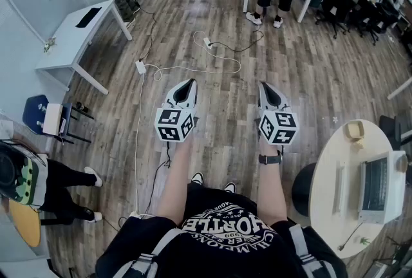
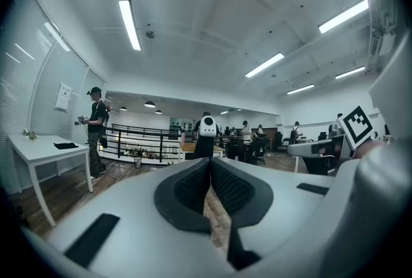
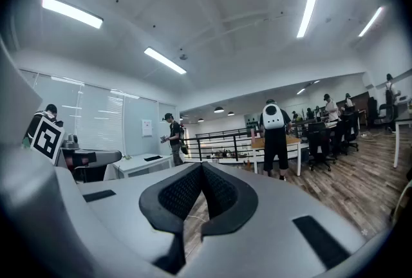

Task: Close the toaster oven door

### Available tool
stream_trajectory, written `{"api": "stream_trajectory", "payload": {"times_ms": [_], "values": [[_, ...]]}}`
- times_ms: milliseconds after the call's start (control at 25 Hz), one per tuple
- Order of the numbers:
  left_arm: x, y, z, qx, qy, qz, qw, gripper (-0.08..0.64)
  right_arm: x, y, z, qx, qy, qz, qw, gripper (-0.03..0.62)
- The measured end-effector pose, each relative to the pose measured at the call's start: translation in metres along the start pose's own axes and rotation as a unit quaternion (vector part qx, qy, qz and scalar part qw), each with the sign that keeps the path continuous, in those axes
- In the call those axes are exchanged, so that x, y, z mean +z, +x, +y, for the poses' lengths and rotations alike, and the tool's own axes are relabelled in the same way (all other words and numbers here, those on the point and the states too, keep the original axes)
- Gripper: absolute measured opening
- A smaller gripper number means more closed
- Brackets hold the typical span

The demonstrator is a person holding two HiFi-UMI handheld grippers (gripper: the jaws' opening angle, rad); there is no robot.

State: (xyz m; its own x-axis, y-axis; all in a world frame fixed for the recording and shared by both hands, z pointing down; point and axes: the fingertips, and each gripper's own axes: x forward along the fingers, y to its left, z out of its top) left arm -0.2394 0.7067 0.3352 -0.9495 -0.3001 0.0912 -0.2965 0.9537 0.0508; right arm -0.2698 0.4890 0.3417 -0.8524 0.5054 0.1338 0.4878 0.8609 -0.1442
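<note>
No toaster oven shows in any view, so the closing is, I judge, not yet begun. The left gripper (image 1: 187, 85) and right gripper (image 1: 266, 89) hang side by side over the near floor (image 1: 225, 112) — jaws pressed together, holding nothing.

Holding left gripper (image 1: 188, 83) and right gripper (image 1: 264, 85) out front, side by side, well apart, noses aimed forward. Reaching with left forearm (image 1: 172, 177) and right forearm (image 1: 273, 188) bare, near parallel. Showing both sets of jaws pressed together, nothing between pads. Turning marker cubes up toward head.
</note>
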Motion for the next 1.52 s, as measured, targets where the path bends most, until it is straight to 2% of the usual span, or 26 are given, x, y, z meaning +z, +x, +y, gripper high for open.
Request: {"api": "stream_trajectory", "payload": {"times_ms": [320, 600, 760, 1000, 1200, 1360, 1440, 1520], "values": [[-0.025, 0.032, -0.058, -0.048, -0.002, 0.018, 0.9987, 0.021, -0.012, -0.021, -0.037, -0.024, 0.003, 0.001, 1.000, 0.018], [-0.027, 0.076, -0.084, -0.125, 0.000, 0.023, 0.9919, 0.021, -0.013, -0.035, -0.077, -0.105, 0.017, 0.002, 0.994, 0.018], [-0.030, 0.096, -0.101, -0.177, 0.000, 0.030, 0.9838, 0.021, -0.017, -0.048, -0.085, -0.144, 0.028, 0.002, 0.989, 0.019], [-0.033, 0.111, -0.139, -0.272, 0.005, 0.035, 0.9615, 0.021, -0.024, -0.069, -0.092, -0.212, 0.047, -0.001, 0.976, 0.020], [-0.047, 0.133, -0.176, -0.345, 0.002, 0.048, 0.9375, 0.021, -0.039, -0.098, -0.111, -0.274, 0.060, -0.002, 0.960, 0.020], [-0.075, 0.141, -0.215, -0.388, -0.012, 0.064, 0.9194, 0.021, -0.062, -0.137, -0.135, -0.310, 0.087, -0.017, 0.947, 0.020], [-0.096, 0.133, -0.242, -0.417, -0.019, 0.077, 0.9054, 0.021, -0.081, -0.173, -0.137, -0.338, 0.103, -0.023, 0.935, 0.020], [-0.114, 0.122, -0.278, -0.455, -0.027, 0.096, 0.8846, 0.021, -0.096, -0.220, -0.138, -0.380, 0.111, -0.022, 0.918, 0.020]]}}
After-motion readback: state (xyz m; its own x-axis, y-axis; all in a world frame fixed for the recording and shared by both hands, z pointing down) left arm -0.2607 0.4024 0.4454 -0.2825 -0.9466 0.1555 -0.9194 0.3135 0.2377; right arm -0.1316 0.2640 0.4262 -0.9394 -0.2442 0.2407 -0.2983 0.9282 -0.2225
